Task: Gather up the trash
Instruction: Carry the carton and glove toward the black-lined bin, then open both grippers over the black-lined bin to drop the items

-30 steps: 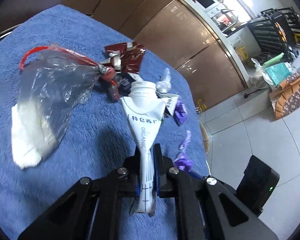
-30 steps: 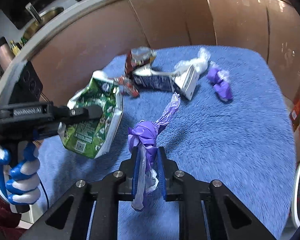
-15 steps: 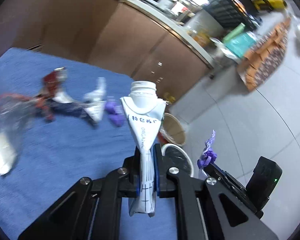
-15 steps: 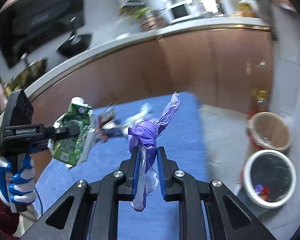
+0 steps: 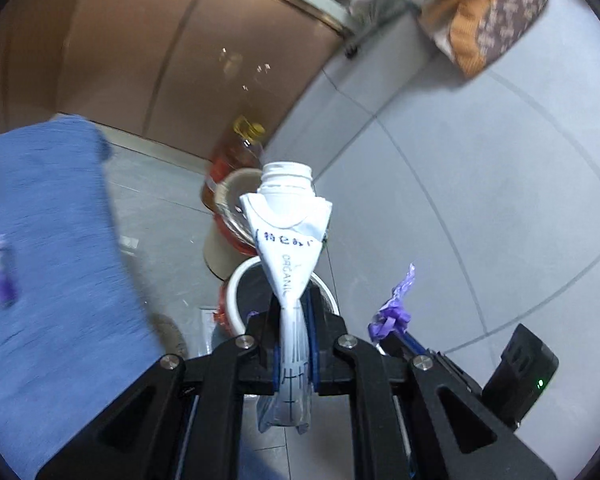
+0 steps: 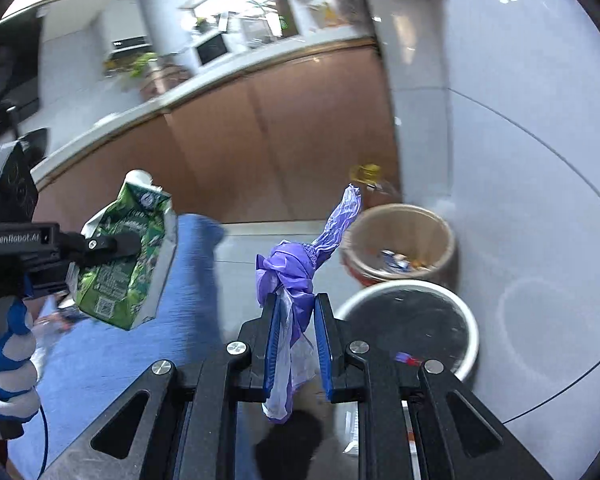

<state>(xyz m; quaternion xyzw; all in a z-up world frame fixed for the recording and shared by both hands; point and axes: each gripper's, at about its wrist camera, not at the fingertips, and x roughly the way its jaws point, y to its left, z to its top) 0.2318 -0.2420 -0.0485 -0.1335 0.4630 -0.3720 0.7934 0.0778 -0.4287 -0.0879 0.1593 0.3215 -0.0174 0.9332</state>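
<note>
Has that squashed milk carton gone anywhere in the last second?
Yes. The left gripper carried the carton off the blue table toward the white bin.

Pale grey tiled floor (image 5: 480, 152) meets brown cabinet fronts (image 6: 284, 136) under a light countertop (image 6: 236, 68).

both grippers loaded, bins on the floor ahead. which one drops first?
Probably right. The right gripper, shut on the purple bag, sits beside the white-rimmed bin. The left gripper, holding the flattened carton, looks to be behind the rim and nearer the blue cloth.
</note>
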